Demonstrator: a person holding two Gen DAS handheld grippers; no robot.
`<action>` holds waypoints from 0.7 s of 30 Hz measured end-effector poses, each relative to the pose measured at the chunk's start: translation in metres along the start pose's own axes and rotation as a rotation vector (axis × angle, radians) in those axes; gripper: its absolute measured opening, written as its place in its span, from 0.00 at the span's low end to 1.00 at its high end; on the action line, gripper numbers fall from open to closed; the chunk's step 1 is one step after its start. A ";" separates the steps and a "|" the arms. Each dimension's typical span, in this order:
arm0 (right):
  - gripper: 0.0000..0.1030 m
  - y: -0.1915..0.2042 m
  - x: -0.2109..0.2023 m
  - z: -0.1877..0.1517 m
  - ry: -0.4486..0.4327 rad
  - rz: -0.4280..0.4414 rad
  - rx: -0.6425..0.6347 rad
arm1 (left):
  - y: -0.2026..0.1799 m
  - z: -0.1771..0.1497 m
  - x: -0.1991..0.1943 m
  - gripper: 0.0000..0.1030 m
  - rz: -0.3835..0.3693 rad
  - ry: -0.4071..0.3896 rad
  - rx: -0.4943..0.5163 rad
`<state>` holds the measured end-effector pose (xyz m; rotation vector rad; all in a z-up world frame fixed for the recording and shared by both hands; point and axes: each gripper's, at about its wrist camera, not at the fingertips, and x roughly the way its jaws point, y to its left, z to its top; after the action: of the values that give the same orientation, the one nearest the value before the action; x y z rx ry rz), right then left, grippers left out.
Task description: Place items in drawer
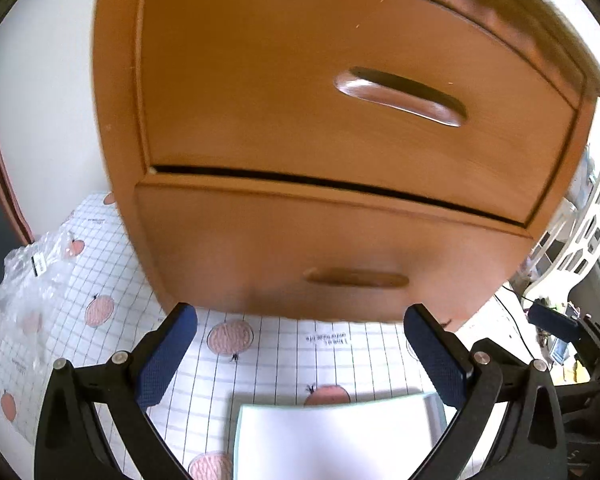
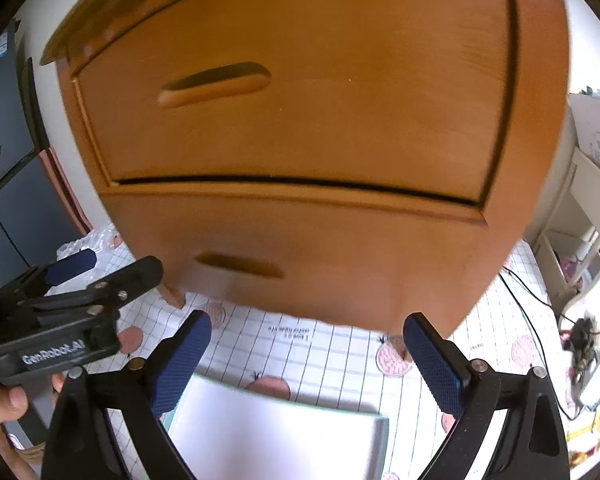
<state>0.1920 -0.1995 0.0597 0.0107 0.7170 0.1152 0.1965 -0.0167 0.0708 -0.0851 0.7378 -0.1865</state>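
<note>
Both wrist views face the cabinet (image 1: pixel 340 140) closely, low.

Right claw (image 2: pixel 306 354) gapes before 2 closed drawers (image 2: pixel 292 112) — white booklet (image 2: pixel 276 436) below.

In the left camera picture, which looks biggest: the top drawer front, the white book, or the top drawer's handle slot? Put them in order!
1. Top drawer front, by far.
2. White book; partly cut off at the picture's edge and nearer the camera, so it's hard to judge.
3. Handle slot, smallest.

Checked tablecloth (image 1: pixel 284 364); crumpled plastic bag (image 1: pixel 28 288); white shelf (image 2: pixel 580 216)
</note>
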 end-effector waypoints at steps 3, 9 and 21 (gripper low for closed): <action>0.96 0.000 -0.014 -0.016 0.004 -0.001 0.003 | -0.004 -0.008 -0.014 1.00 0.022 -0.016 0.015; 0.96 0.001 -0.041 -0.042 0.005 -0.002 0.034 | -0.005 -0.023 -0.039 1.00 0.052 -0.035 0.031; 0.96 -0.007 -0.068 -0.100 0.035 -0.038 0.063 | -0.013 -0.092 -0.048 1.00 0.046 0.026 0.064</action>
<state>0.0763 -0.2171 0.0285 0.0555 0.7556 0.0564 0.0977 -0.0207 0.0364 -0.0042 0.7582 -0.1673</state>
